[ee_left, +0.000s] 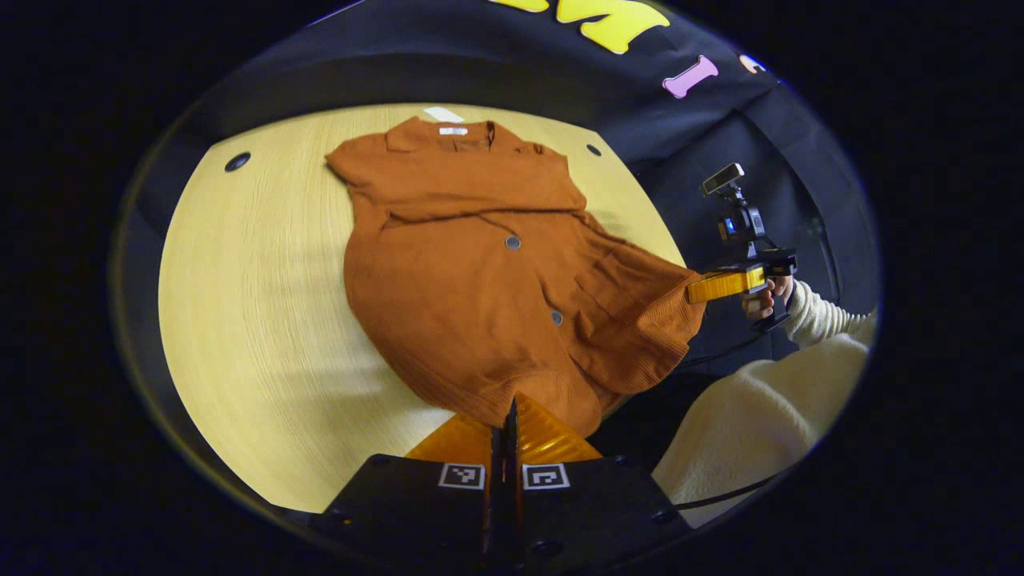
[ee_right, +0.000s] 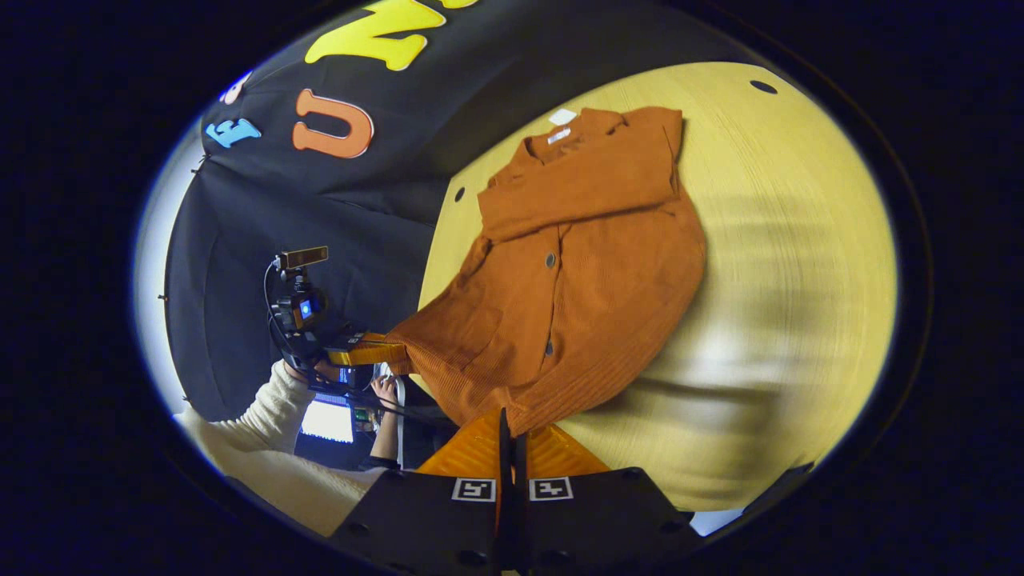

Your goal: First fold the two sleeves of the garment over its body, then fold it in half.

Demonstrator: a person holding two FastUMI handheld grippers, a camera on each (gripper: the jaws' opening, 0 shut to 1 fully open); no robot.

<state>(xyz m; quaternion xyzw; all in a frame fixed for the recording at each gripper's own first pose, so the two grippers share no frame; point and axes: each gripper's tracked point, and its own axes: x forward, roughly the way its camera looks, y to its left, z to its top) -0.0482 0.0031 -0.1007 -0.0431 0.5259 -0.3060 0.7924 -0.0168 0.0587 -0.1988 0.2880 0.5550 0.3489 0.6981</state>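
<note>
Sleeves already lie folded across the chest of the garment [ee_left: 480, 272] ahead of your left gripper [ee_left: 510, 416], whose fingers are closed on one hem corner, while your right gripper [ee_right: 510, 424] pinches the other. You are starting the half-fold: carry both corners forward together toward the collar [ee_left: 448, 132]. The table [ee_left: 256, 320] beyond shows no obstruction; its near edge lies under the lifted hem.
</note>
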